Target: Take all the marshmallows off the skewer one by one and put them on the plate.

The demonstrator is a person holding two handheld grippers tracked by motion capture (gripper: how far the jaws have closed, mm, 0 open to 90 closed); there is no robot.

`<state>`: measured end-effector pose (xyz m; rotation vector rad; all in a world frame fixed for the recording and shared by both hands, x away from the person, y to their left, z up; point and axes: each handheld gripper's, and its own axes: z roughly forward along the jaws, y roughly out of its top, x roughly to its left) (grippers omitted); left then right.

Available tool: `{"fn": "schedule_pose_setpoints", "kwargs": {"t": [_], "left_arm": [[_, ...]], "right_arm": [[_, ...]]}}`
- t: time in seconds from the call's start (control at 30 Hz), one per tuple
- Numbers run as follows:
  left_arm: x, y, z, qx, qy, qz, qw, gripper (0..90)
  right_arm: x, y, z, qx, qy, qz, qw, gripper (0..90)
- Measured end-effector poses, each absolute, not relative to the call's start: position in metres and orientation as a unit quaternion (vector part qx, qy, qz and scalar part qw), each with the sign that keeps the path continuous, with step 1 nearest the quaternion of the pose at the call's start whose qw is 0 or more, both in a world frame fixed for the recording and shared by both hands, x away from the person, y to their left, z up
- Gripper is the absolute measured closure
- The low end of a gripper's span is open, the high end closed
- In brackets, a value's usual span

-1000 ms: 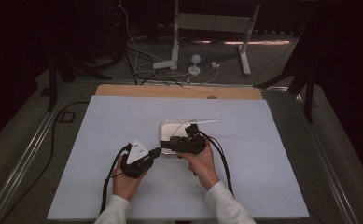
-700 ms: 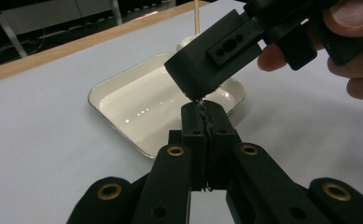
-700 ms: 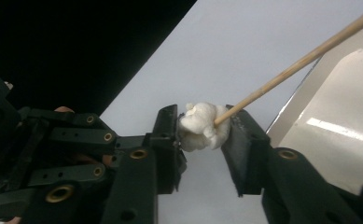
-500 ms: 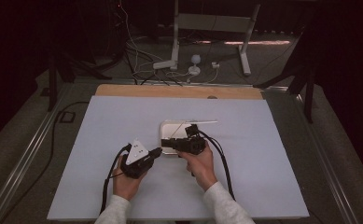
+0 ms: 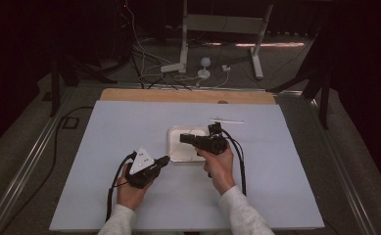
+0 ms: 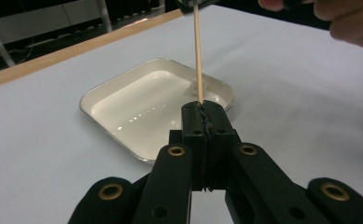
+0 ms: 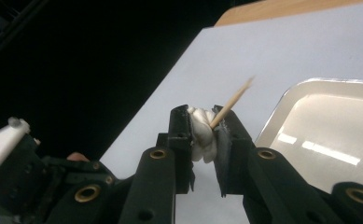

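The left tongs (image 6: 202,109) are pressing fully together, pinching the lower end of a thin, pale wooden stick (image 6: 198,56). The stick is rising nearly upright from their tips, its long axis running up toward the right tongs (image 7: 203,123), and its top end is running out of the left gripper view. The right tongs are standing narrowly apart, squeezing a small white cotton-like wad (image 7: 201,130) with the stick's other end poking out beyond it at a slant. A shallow, square white enamel tray (image 5: 174,134) is lying on the pale blue counter (image 5: 105,127) just beyond the left tongs and beneath the right ones. In the high view the stick is too fine to make out.
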<state>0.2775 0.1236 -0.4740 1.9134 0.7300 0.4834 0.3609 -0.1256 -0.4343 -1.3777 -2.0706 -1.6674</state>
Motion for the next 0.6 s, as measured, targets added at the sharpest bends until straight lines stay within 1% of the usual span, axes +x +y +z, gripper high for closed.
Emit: {"fn": "schedule_pose_setpoints", "kwargs": {"t": [0.27,0.6], "left_arm": [[0.276,0.126,-0.471,0.786,0.296,0.2,0.505,90.0],[0.276,0.128,-0.469,0.793,0.287,0.213,0.493,90.0]], "right_arm": [[0.368,-0.138,-0.424,-0.465,-0.676,-0.568,0.061,78.6],[0.37,-0.14,-0.423,-0.474,-0.668,-0.571,0.057,79.4]]}}
